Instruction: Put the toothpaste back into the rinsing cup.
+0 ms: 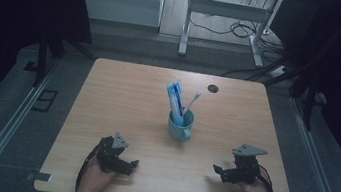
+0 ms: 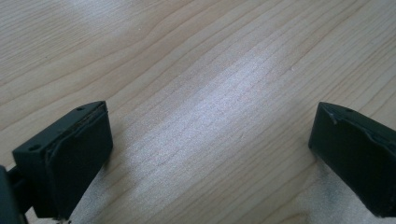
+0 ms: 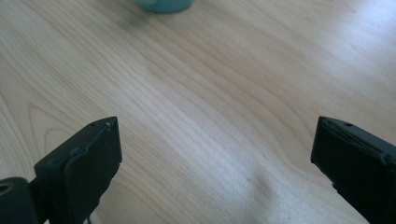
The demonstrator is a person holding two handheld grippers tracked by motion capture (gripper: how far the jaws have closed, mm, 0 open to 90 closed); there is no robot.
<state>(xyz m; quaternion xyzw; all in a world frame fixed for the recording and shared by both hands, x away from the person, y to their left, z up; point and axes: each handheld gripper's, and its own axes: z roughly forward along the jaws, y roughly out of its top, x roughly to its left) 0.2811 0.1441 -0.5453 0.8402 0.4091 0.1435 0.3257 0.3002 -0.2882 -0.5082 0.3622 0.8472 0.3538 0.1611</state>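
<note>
Bench (image 1: 123, 94): pale wood grain, bare beneath both claws.
Left claw (image 1: 132, 164): released, jaws spread wide, nothing between them, held low over the bench's near edge.
Right claw (image 1: 218, 170): released as well, jaws wide apart and empty, pointing toward the left claw.
Cup (image 1: 180, 124): teal, upright, ahead of both claws and between them, well apart from each; its base (image 3: 164, 4) lies straight ahead of the right claw.
Toothpaste tube (image 1: 175, 102): standing in the cup.
Toothbrush (image 1: 192, 101): leaning in the cup beside the tube.

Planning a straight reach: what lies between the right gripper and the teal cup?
Bare wood: in the high view, nothing on the table between right gripper and teal cup.
</note>
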